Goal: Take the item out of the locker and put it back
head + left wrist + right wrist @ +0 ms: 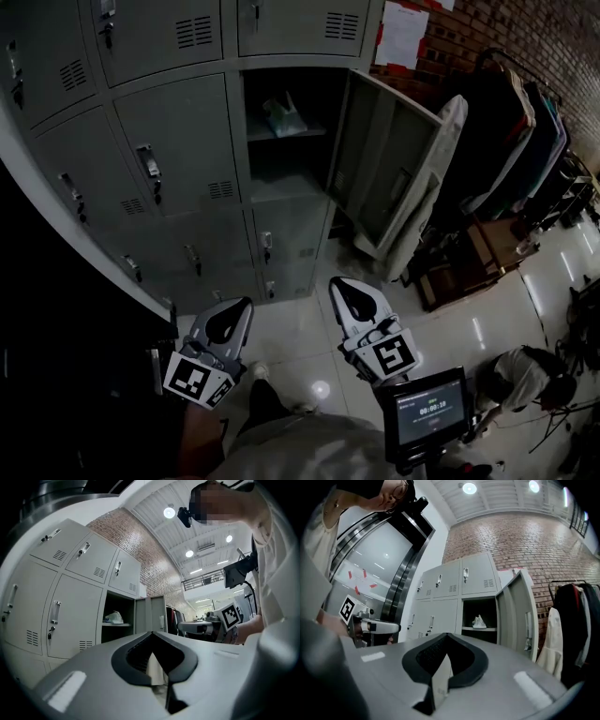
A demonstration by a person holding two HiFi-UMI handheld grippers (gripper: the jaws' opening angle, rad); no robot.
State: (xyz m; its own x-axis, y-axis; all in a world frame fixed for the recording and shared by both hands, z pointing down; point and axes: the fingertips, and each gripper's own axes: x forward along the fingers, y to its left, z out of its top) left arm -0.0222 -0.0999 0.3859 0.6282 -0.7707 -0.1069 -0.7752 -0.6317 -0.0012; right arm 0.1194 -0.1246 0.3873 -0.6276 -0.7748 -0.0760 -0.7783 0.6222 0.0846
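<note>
A grey bank of lockers (178,141) faces me. One compartment stands open, its door (380,173) swung out to the right. On its upper shelf lies a pale, crumpled bag-like item (281,117), also seen as the item (114,617) in the left gripper view and the item (479,621) in the right gripper view. My left gripper (228,322) and right gripper (354,298) hang low over the floor, well short of the locker. Both are shut and hold nothing.
An ironing board (431,178) leans beside the open door. A rack of dark clothes (534,131) stands at the right by the brick wall. A person (520,375) crouches on the tiled floor at lower right. A small screen (429,410) sits near my right gripper.
</note>
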